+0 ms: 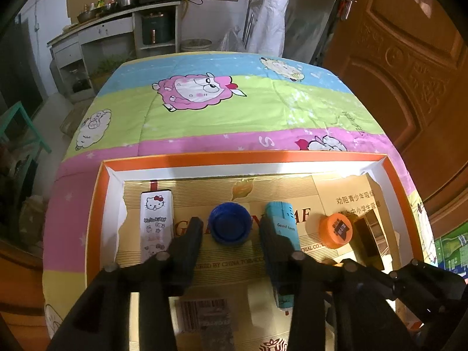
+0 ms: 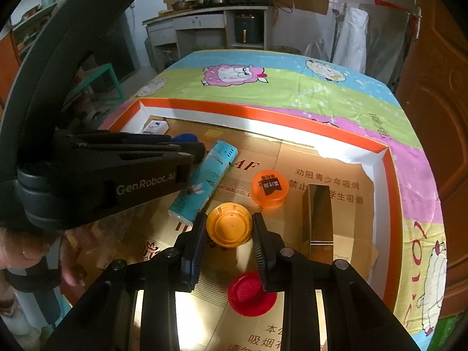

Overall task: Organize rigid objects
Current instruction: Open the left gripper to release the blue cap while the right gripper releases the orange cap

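A shallow orange-rimmed box [image 1: 245,158] [image 2: 263,109] lined with gold card lies on the bed. In it lie a Hello Kitty box [image 1: 156,222], a blue cap [image 1: 231,226], a teal lighter [image 1: 282,234] [image 2: 201,182], an orange labelled cap [image 1: 336,231] [image 2: 270,188], a gold box [image 2: 318,213] and a red cap [image 2: 251,294]. My left gripper [image 1: 229,228] is open, its fingers either side of the blue cap with a gap. My right gripper [image 2: 228,225] is shut on a yellow-orange cap [image 2: 228,223].
The box rests on a striped cartoon-sheep quilt [image 1: 222,111]. A wooden door [image 1: 409,73] stands at the right. A kitchen counter [image 2: 204,14] with pots is at the back. The left gripper's body [image 2: 102,169] fills the left of the right wrist view.
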A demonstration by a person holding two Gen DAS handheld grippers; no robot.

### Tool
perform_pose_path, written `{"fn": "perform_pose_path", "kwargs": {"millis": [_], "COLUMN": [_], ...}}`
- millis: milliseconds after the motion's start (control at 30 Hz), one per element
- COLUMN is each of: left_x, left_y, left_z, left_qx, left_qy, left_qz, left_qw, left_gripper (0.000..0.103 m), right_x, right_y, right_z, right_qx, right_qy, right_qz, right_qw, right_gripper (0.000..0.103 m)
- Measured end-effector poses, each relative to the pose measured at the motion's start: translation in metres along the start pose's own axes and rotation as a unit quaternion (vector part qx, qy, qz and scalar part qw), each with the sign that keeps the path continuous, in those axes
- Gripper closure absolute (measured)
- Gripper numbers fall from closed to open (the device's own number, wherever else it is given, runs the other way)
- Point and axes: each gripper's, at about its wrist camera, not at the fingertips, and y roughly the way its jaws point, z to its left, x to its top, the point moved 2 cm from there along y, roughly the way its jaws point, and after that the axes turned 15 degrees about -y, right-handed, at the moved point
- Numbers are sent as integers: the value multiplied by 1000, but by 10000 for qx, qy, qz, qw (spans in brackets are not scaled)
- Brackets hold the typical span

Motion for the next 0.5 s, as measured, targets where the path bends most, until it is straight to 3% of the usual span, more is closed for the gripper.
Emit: {"fn": "perform_pose_path", "kwargs": {"millis": [100,233,500], "left_x": [1,1,1], "left_y": [-4,-9,-20], "left_z": [0,0,1], "left_qx": [-39,-23,-27], "left_qy": [-22,-22,-52], "left_qz": [-76,-164,-266], "left_qw": [10000,9999,9996], "left_gripper": [59,58,58], "right_x": [0,0,0], "right_y": [-1,-1,-13], "right_z": [0,1,0], "right_qx": [8,-31,-77], "right_qy": [-4,-24,53], "right_qz": [-14,-16,-141], "right_qw": [10000,10000,9999], "right_gripper": [71,62,61]}}
